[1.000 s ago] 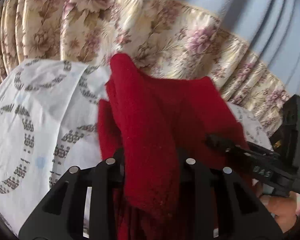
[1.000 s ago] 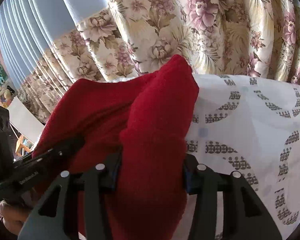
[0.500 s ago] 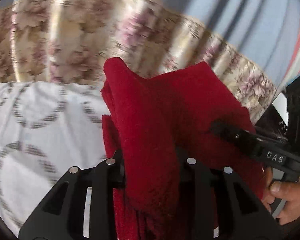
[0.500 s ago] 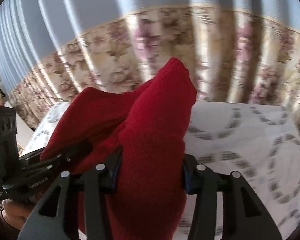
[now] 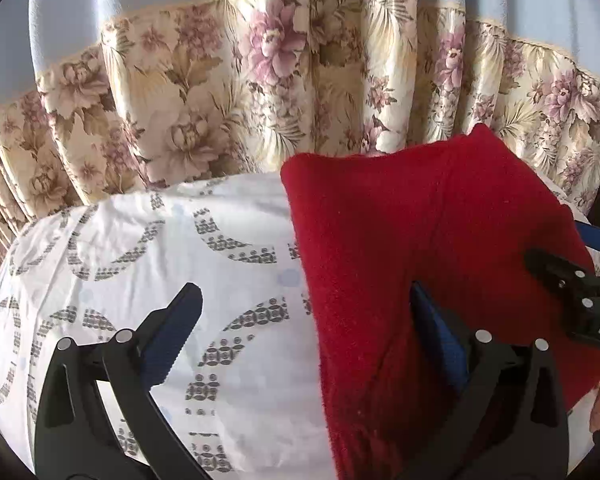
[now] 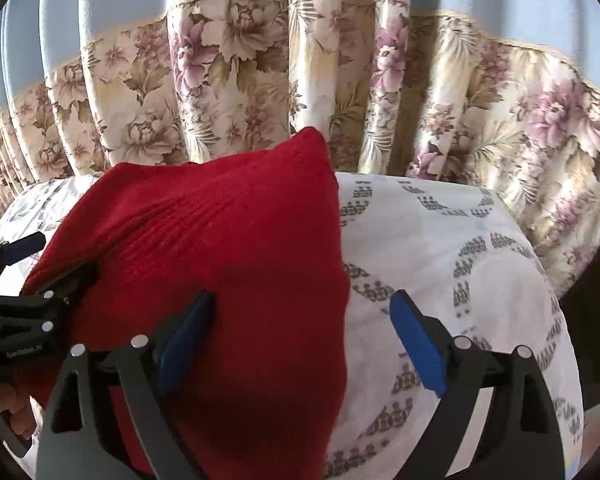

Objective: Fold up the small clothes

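Holding item one, your left gripper (image 5: pixel 304 320): jaws spread wide, gripping nothing; the left blue pad (image 5: pixel 172 336) hangs over the patterned white sheet (image 5: pixel 140 248), while the right pad is half buried against the red knit garment (image 5: pixel 400 240), contact likely but not certain. Item two, your right gripper (image 6: pixel 300 328): jaws likewise well apart, nothing clamped; its left pad (image 6: pixel 188 336) lies on or just above the red cloth, its right pad over the sheet. The garment sits bunched on the sheet, between the two tools, in front of the floral curtain (image 5: pixel 260 92). Hard to make out: the garment's lower edge, cut off at the bottom of both views, and its type.
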The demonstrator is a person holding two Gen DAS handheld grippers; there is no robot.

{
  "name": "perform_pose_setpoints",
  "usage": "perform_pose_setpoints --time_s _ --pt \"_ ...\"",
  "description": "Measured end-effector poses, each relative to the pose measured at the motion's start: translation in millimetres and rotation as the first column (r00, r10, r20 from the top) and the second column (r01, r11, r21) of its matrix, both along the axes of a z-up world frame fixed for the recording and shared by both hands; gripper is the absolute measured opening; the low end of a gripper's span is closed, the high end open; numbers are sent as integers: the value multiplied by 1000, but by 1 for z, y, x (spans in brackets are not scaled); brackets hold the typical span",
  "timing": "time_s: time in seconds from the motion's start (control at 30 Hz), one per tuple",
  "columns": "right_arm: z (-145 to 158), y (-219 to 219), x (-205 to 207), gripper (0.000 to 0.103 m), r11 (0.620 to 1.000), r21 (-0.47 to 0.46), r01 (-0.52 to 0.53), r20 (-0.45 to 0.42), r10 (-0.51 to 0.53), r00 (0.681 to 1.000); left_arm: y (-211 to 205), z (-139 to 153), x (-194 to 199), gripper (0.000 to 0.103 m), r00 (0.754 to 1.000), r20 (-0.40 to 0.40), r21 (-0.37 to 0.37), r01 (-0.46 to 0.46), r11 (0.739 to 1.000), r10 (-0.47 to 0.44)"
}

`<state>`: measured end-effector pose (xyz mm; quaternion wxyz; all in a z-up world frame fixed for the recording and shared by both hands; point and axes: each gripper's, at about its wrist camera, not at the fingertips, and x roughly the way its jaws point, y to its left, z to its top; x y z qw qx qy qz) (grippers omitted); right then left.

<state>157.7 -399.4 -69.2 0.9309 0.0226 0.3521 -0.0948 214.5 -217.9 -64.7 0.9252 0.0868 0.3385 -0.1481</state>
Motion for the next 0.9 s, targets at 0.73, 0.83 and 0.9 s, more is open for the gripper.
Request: perform_pose_setpoints --time_s 0.73,0.83,0.9 --pt "41 102 -121 101 999 -48 -26 66 29 997 165 50 -104 100 960 156 41 -241 970 232" --pt "48 118 -125 101 995 -67 72 126 -63 990 172 52 -111 100 963 177 46 -217 975 206" --pt "50 134 -122 101 983 -110 145 92 -135 986 174 55 -117 100 961 184 29 -216 976 207"
